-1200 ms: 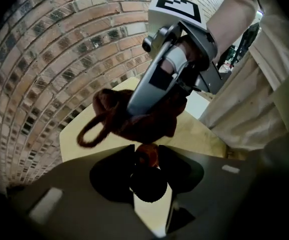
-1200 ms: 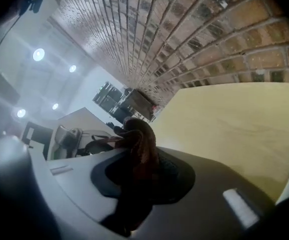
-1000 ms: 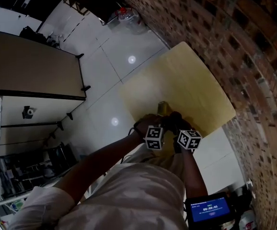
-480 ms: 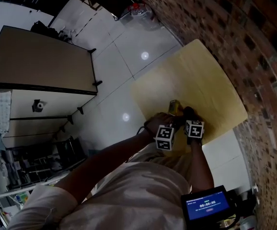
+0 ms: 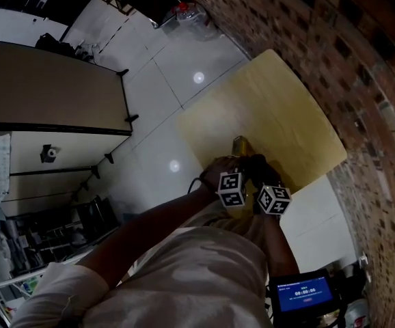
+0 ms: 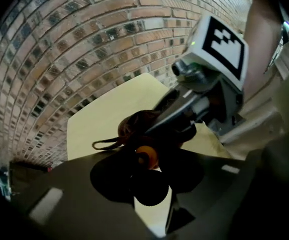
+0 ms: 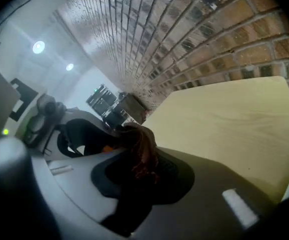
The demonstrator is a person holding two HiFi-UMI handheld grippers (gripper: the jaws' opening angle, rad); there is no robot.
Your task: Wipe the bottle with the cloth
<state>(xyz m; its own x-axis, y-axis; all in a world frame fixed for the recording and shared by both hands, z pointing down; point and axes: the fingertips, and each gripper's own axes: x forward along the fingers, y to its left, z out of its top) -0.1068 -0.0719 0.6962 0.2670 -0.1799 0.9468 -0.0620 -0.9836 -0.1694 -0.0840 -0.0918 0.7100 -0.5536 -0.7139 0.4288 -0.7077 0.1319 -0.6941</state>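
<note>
over yellow table [image 5: 286, 108], left gripper [image 6: 149, 176] points steeply down, clasping bottle [image 6: 146, 155].

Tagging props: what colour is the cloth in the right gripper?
Dark reddish-brown. The cloth shows best in the right gripper view.

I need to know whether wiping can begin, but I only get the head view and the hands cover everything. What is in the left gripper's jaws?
Observer: The left gripper is shut on the bottle, at its orange top.
Operator: And the right?
Observer: The right gripper pinches a dark reddish cloth.
Operator: Cloth on the bottle?
Observer: The left gripper view shows the bunched cloth right behind that top; touching looks likely, not certain.
</note>
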